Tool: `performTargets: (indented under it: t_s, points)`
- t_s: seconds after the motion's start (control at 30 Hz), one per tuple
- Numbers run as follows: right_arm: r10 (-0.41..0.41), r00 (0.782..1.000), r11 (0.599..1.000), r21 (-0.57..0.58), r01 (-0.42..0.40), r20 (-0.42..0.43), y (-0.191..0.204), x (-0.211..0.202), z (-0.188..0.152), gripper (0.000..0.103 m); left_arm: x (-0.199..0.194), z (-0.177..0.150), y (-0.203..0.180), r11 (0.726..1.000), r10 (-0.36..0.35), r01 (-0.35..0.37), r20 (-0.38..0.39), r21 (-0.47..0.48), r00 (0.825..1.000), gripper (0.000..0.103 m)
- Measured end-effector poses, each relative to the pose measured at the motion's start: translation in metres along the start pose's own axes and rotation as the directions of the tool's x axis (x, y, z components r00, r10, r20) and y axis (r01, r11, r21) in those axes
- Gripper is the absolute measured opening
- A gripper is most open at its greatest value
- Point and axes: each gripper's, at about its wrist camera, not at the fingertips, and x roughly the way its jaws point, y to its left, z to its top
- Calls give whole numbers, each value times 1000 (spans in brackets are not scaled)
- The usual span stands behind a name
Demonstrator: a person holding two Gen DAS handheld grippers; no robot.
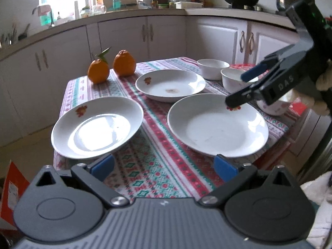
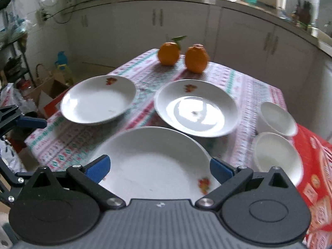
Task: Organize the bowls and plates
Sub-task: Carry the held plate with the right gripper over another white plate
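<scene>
White plates [image 2: 97,99] and bowls [image 2: 278,157] sit empty, middle plate [image 1: 170,84] stained

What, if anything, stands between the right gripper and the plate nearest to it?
Nothing visible. The right gripper hangs open directly over the nearest plate, with only air between. The other plates, the bowls and the oranges lie farther off.

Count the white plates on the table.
3: left plate overhanging the table's left edge, far plate in the middle, near plate on the right. None stacked, and none seems hidden.
</scene>
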Motion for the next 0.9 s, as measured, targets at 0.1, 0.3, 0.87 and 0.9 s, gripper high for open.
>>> performTargets:
  t_s: [0.1, 0.3, 0.87, 0.9]
  points:
    - [-6, 1000, 1000, 3, 6, -3, -11, -6, -8, 103, 10, 1, -13, 999, -4, 4, -18, 40, 1000, 102]
    - [69, 996, 996, 56, -66, -58, -31, 3, -9, 103, 24, 1, -29, 990, -97, 102, -57, 101, 994, 102]
    - [200, 954, 975, 146, -170, -224, -63, 64, 16, 91, 60, -4, -46, 963, -183, 200, -106, 179, 977, 101]
    - [208, 951, 972, 156, -175, -230, -66, 67, 17, 87, 61, -3, -46, 962, -187, 204, -108, 179, 976, 101]
